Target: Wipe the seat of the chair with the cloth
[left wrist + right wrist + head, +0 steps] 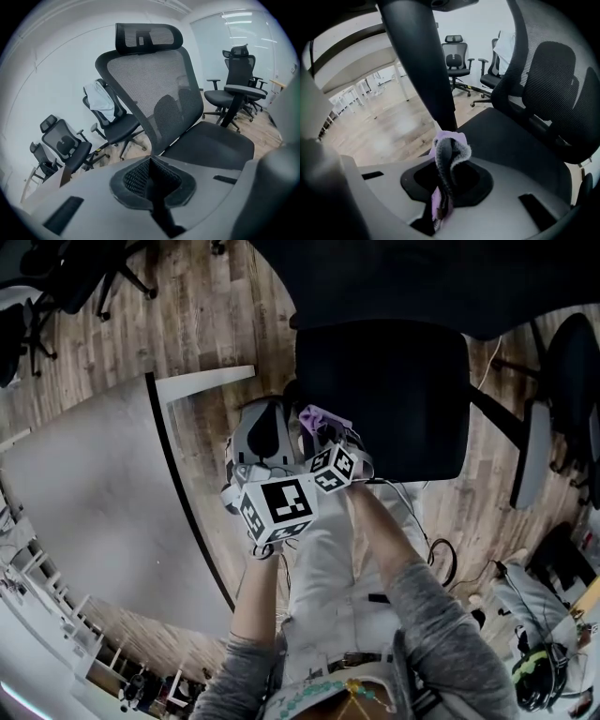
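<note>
The black office chair's seat (384, 395) lies just ahead of both grippers. My right gripper (325, 427) is shut on a purple and grey cloth (322, 416), held at the seat's near left edge. In the right gripper view the cloth (449, 149) sticks up folded between the shut jaws of the right gripper (443, 161), with the seat (506, 140) right behind it. My left gripper (274, 409) hovers beside the chair's left side. The left gripper view shows the left gripper (151, 164) shut on nothing, facing the mesh backrest (154, 84) and the seat (211, 145).
A grey round-edged table (84, 502) fills the left. A dark armrest post (424, 70) rises close in front of the right gripper. Other office chairs (236, 89) stand around, one draped with a white cloth (102, 101). Cables (441, 554) lie on the wooden floor.
</note>
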The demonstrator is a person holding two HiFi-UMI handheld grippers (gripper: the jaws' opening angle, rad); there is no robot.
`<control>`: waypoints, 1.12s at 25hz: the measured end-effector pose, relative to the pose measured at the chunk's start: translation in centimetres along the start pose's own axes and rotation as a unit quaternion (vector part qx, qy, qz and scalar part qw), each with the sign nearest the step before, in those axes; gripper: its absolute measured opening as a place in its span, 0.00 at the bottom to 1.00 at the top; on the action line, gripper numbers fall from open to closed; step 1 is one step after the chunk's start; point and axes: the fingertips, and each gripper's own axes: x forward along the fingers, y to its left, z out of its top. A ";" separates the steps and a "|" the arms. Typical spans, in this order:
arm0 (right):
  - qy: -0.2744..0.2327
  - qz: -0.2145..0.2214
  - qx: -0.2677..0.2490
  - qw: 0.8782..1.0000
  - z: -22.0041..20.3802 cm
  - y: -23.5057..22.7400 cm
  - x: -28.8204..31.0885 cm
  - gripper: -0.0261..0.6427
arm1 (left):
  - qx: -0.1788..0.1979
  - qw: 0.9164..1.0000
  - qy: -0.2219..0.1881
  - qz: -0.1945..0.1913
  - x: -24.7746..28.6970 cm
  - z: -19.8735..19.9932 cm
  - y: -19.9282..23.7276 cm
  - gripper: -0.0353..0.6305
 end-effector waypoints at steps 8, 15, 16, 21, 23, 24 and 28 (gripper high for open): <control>0.011 0.005 -0.009 1.000 0.2 0.1 0.1 0.12 | -0.008 1.000 -0.002 -0.003 0.0 0.0 0.1 0.05; 0.009 0.028 -0.019 0.999 -0.4 0.2 -0.2 0.12 | -0.015 1.000 -0.004 -0.011 0.0 -0.1 -0.3 0.05; 0.006 0.026 -0.020 0.999 -0.4 0.3 -0.3 0.12 | -0.018 1.000 -0.005 -0.015 -0.1 -0.1 -0.3 0.05; -0.016 0.017 -0.038 0.999 -0.1 0.1 -0.3 0.12 | -0.014 1.000 -0.006 -0.011 -0.1 0.2 0.0 0.05; -0.020 0.018 -0.040 0.999 -0.1 0.0 -0.3 0.12 | -0.011 1.000 -0.005 -0.007 0.0 0.3 -0.1 0.05; -0.022 0.018 -0.042 0.999 -0.1 0.0 -0.4 0.12 | -0.010 1.000 -0.005 -0.007 0.0 0.3 -0.2 0.05; -0.022 0.022 -0.065 0.997 -0.4 0.1 -0.4 0.12 | -0.009 1.000 -0.004 -0.007 0.0 0.1 -0.2 0.05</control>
